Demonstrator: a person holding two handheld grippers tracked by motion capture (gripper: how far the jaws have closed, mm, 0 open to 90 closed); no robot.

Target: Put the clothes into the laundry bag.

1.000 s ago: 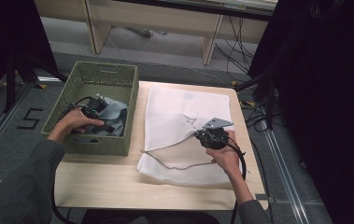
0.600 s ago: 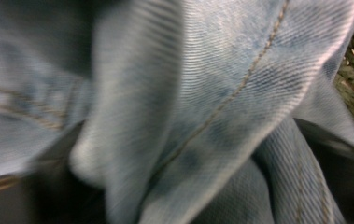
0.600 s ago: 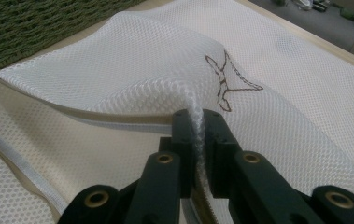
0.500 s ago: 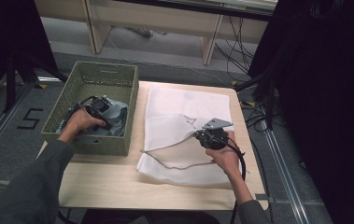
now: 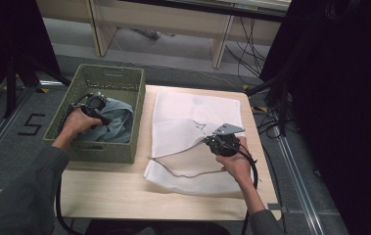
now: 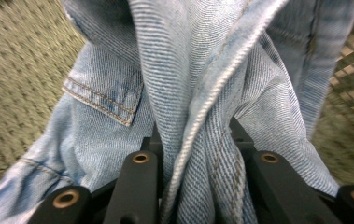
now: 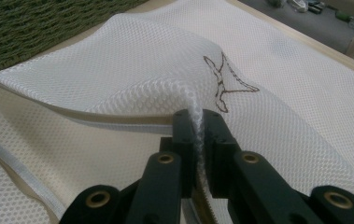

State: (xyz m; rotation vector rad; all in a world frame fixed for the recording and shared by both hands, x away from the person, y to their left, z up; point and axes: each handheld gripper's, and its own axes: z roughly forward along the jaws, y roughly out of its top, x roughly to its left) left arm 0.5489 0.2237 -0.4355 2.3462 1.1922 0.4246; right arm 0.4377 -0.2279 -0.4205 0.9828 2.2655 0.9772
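Note:
A blue denim garment point(image 5: 114, 122) lies bunched in the green mesh basket point(image 5: 124, 78). My left gripper point(image 5: 95, 105) is down inside the basket; its jaws have just been closing and now pinch a thick fold of the denim point(image 6: 198, 121). A white mesh laundry bag point(image 5: 193, 117) with a star outline lies flat on the table, its zipper mouth toward the basket. My right gripper point(image 5: 211, 141) is shut on the upper edge of the bag's mouth point(image 7: 194, 112), lifting that layer off the lower one.
The wooden table point(image 5: 114, 191) carries the basket at its left and the bag at its right. Beyond the far edge stand table legs point(image 5: 220, 46) and floor cables point(image 5: 266, 112). A black cable point(image 5: 251, 171) trails from the right gripper.
My left hand has shifted slightly right and up inside the basket and closed its gripper on the denim. The right hand and the bag have stayed put.

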